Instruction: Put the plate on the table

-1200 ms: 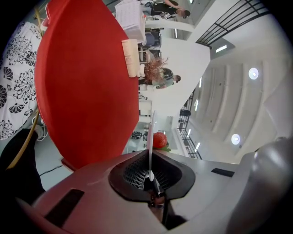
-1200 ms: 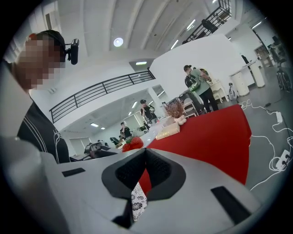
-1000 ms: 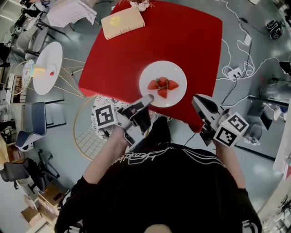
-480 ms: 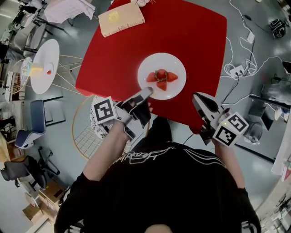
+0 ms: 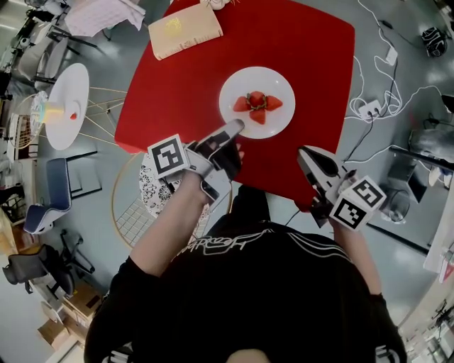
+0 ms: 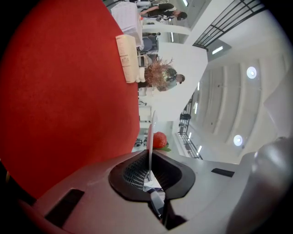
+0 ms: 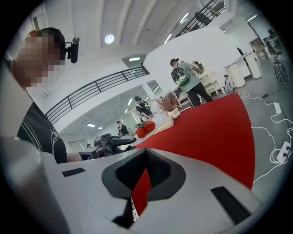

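A white plate (image 5: 273, 117) with cut strawberries (image 5: 257, 101) is over the red table (image 5: 184, 99), near its middle. My left gripper (image 5: 237, 126) is shut on the plate's near rim. In the left gripper view the plate (image 6: 150, 132) shows edge-on between the pads, with a strawberry (image 6: 159, 140) beyond it. I cannot tell whether the plate rests on the cloth. My right gripper (image 5: 306, 152) hangs at the table's near right edge, shut and holding nothing. In its own view the right gripper (image 7: 145, 151) faces the strawberries (image 7: 145, 128) across the red top.
A tan book (image 5: 184, 32) lies at the table's far left corner, dried flowers (image 5: 220, 4) beside it. A round white side table (image 5: 67, 106) and a wire stool (image 5: 142, 205) stand to the left. Cables and a power strip (image 5: 369, 110) lie on the floor to the right.
The left gripper has carried the plate farther over the table, away from the near edge. The right gripper has barely moved.
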Demonstrator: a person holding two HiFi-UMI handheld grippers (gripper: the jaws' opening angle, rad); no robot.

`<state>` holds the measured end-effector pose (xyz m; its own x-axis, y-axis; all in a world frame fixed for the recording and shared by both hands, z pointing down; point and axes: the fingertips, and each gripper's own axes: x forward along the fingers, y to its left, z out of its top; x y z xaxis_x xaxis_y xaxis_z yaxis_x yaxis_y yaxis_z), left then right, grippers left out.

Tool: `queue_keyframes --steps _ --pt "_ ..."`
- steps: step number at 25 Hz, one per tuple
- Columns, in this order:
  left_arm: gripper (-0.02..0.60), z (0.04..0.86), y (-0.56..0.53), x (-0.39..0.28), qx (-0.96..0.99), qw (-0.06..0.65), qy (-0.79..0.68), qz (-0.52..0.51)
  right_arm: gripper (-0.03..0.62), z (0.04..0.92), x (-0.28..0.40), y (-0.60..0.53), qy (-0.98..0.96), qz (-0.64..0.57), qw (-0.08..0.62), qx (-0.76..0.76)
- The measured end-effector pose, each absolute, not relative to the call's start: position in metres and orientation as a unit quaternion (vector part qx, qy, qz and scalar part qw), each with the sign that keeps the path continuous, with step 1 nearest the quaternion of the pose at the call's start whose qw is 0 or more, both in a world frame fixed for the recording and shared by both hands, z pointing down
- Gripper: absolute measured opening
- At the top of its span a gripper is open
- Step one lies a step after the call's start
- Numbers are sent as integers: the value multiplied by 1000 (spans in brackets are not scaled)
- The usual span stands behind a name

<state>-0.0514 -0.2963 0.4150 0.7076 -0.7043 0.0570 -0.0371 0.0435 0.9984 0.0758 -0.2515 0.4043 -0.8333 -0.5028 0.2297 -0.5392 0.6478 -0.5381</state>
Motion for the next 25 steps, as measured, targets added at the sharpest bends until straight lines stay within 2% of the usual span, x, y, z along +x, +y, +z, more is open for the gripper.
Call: queue_keyframes --steps 15,25 --pt "18 482 -343 -53 627 665 -327 -241 6 419 83 -249 -897 324 37 299" --pt "18 523 -352 -50 600 684 -365 -197 6 425 80 -248 -894 336 38 294"
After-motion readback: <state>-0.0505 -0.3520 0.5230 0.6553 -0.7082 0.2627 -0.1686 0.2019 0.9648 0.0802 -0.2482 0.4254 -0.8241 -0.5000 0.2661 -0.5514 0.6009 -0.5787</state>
